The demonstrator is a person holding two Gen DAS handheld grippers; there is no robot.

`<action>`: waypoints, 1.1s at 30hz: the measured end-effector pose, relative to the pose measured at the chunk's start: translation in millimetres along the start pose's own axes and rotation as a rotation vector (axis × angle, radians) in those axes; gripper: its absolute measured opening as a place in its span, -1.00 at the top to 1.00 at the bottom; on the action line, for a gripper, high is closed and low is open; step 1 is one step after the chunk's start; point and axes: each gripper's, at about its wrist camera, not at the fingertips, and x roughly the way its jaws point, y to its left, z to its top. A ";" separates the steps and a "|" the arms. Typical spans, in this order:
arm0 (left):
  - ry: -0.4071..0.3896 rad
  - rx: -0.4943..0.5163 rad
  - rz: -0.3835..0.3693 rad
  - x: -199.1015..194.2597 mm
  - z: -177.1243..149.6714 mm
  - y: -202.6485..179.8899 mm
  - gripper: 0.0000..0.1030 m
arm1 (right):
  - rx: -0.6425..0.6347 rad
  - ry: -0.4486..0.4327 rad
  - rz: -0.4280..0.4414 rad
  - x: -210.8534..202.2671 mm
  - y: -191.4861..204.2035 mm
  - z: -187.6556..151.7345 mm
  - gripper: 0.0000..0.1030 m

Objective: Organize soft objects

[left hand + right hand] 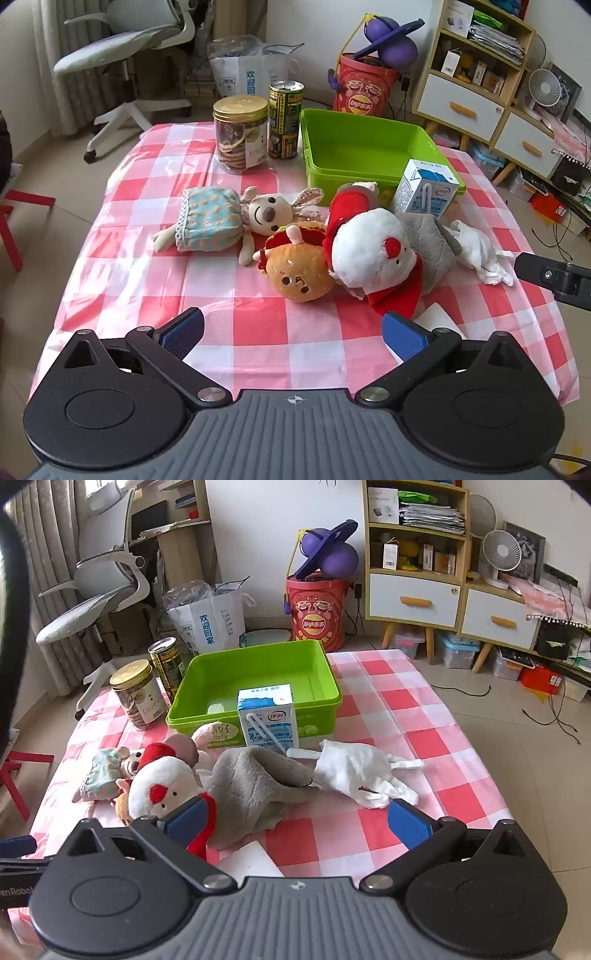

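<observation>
Several soft toys lie mid-table just before the green bin at the far edge; the left gripper hovers wide open, empty. From the right wrist, the right gripper gapes empty over the grey plush and white cloth.

Bright, soft daylight, sharp focus, glare on the tablecloth, fisheye-bent edges.

A rabbit doll in a blue dress lies on its side mid-tabletop, beside a burger plush. A white-and-red Santa plush rests over a grey plush, touching a crumpled white cloth toy. The green bin stands at the far edge.
</observation>
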 end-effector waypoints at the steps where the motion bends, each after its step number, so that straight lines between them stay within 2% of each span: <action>1: -0.001 0.000 0.001 0.0 0.0 0.0 -0.90 | 0.000 0.000 -0.002 0.4 -0.2 0.1 -0.56; 9: -0.006 -0.002 0.004 -1.0 0.4 -0.4 -0.90 | 0.015 -0.007 0.002 1.1 0.7 0.2 -0.56; 22: -0.019 0.007 -0.035 -0.7 5.5 -13.8 -0.90 | 0.027 0.007 0.050 2.9 -1.5 3.4 -0.56; 33: -0.017 0.007 -0.035 3.0 6.7 -15.4 -0.90 | 0.035 0.012 0.050 7.0 -4.7 4.2 -0.56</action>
